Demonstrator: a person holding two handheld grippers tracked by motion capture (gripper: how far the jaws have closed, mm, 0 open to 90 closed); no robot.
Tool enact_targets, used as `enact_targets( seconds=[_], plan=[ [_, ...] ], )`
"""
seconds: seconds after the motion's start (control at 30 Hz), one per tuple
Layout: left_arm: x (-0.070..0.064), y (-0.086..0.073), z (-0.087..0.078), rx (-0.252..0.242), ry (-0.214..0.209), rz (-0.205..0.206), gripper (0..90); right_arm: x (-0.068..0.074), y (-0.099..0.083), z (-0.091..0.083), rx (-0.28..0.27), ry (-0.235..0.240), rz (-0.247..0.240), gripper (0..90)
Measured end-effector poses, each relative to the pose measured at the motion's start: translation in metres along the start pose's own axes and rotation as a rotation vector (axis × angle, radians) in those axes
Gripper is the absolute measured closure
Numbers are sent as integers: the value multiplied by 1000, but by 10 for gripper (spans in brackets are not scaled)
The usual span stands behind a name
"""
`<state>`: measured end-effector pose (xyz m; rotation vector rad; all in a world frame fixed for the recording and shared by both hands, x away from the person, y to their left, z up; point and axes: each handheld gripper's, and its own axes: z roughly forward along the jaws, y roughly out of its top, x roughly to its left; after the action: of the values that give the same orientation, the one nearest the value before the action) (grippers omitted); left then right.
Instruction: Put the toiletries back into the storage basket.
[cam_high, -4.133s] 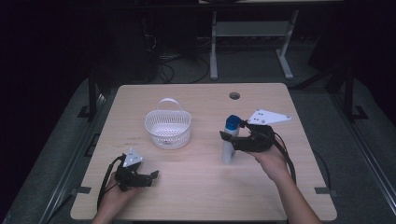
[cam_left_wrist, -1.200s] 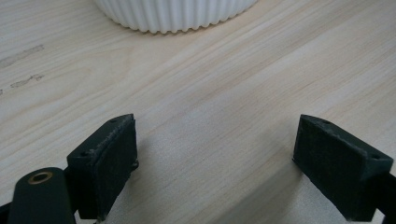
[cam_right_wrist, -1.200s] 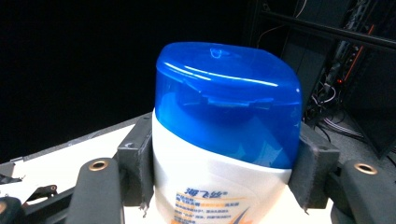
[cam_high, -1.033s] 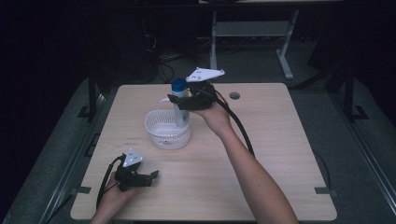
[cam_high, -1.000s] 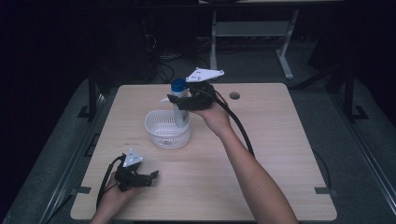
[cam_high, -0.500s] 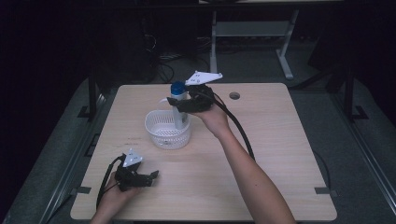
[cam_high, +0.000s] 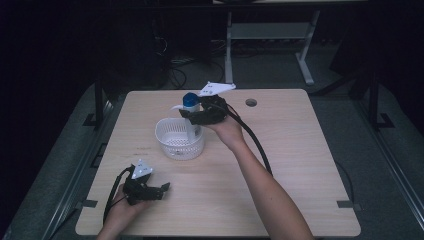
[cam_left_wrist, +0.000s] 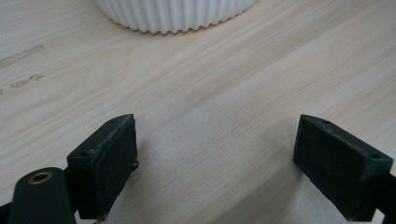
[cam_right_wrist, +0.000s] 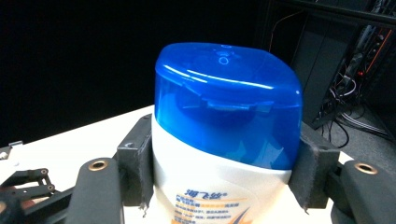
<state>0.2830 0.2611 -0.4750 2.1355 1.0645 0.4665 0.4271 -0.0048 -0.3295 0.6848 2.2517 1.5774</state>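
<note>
Carried across from the right half of the table, the shampoo bottle (cam_high: 191, 116) now hangs upright over the far rim of the white basket (cam_high: 179, 138), its base seemingly down inside; the left hand has not shifted from the near-left corner.

Largest first: the wooden table (cam_high: 300, 165) bears the ribbed plastic basket near its middle. In the right gripper view the right gripper (cam_right_wrist: 224, 163) is clamped on the bottle (cam_right_wrist: 219, 163), one black pad on each side just under the blue flip cap (cam_right_wrist: 229, 109). That looks like the sensible place to hold: the shoulder below the cap gives the pads a ledge, while the glossy body lower down would probably slide. I judge the bottle stiff enough to bear the squeeze, moderately heavy if full, not fragile. The basket is light and could skid if nudged.

The left gripper (cam_left_wrist: 229, 177) rests low on the table, jaws spread wide on nothing, the basket wall (cam_left_wrist: 175, 14) ahead.
</note>
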Motion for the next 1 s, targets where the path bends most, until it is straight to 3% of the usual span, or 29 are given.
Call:
enact_targets(
  seconds=[1.0],
  plan=[
    [0, 0, 0, -1, 0, -4, 132, 1, -30, 14, 55, 4, 5, 352]
  ],
)
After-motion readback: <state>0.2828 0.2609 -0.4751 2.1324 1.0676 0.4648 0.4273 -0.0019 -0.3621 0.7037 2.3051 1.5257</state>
